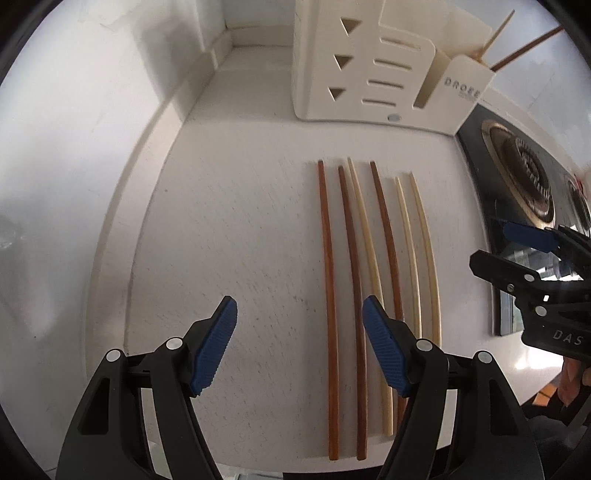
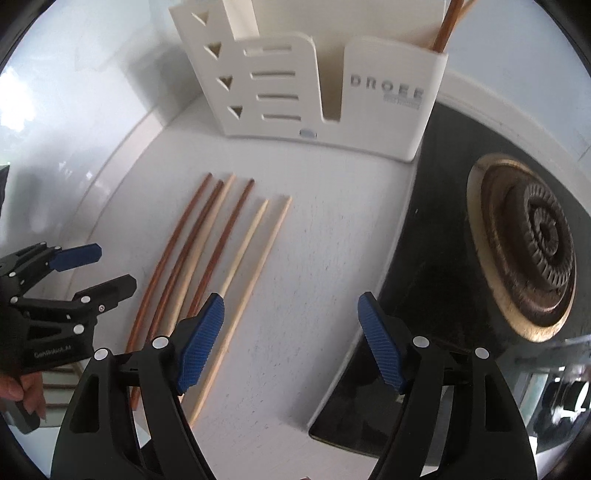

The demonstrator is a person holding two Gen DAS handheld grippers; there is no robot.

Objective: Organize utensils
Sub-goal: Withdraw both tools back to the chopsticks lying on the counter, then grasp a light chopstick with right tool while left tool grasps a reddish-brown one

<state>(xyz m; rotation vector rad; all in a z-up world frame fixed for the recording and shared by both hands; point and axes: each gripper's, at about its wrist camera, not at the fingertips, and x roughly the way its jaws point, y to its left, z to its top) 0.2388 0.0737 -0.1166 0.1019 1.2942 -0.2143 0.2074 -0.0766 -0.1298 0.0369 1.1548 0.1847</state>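
Observation:
Several chopsticks lie side by side on the white counter (image 1: pixel 240 240), three dark brown (image 1: pixel 330 280) and three pale (image 1: pixel 424 236). My left gripper (image 1: pixel 299 310) hangs open above their near ends, with the two leftmost brown sticks showing between its fingers, untouched. My right gripper (image 2: pixel 291 302) is open too, over the rightmost pale chopsticks (image 2: pixel 258 273) and holding nothing. Each gripper shows in the other's view: the right gripper (image 1: pixel 493 245) at the right edge, the left gripper (image 2: pixel 114 267) at the left edge. A white utensil holder (image 2: pixel 314 92) stands behind, with chopsticks (image 2: pixel 448 26) in its right compartment.
A black glass hob with a round burner (image 2: pixel 535 251) borders the counter on the right. A white wall and raised ledge (image 1: pixel 159 122) run along the left. The holder (image 1: pixel 369 74) closes off the back. A person's hand (image 2: pixel 22 387) grips the left tool.

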